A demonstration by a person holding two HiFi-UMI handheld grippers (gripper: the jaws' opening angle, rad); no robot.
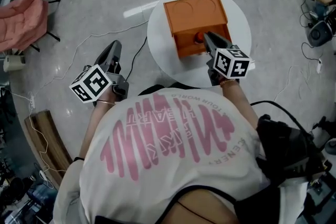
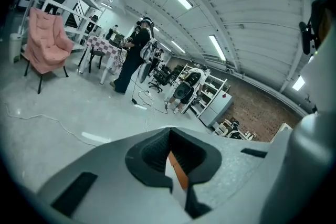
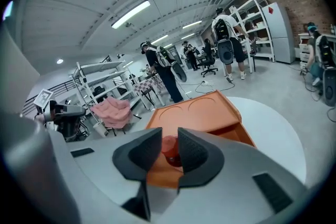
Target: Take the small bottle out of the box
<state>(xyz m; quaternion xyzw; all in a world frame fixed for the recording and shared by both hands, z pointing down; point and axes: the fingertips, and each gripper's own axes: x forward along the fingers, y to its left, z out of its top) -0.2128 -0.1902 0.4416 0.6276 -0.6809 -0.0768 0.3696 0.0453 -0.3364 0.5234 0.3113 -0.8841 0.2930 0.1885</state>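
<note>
An orange box (image 1: 195, 16) stands on a round white table (image 1: 163, 55), its front drawer (image 1: 190, 47) pulled out toward me. Inside the drawer stands the small bottle with a red cap (image 1: 199, 37). My right gripper (image 1: 209, 38) points into the drawer beside the bottle. In the right gripper view the bottle's cap (image 3: 169, 145) shows in the narrow gap of the right gripper (image 3: 168, 138), just past the tips, and the pads do not visibly press on it. My left gripper (image 1: 115, 46) hangs over the floor left of the table, shut and holding nothing (image 2: 176, 168).
Cables trail over the grey floor (image 1: 89, 34) around the table. A pink chair (image 1: 21, 13) sits at the far left, a wooden bench (image 1: 50, 139) at the lower left. People and shelving (image 3: 226, 34) stand in the background of the hall.
</note>
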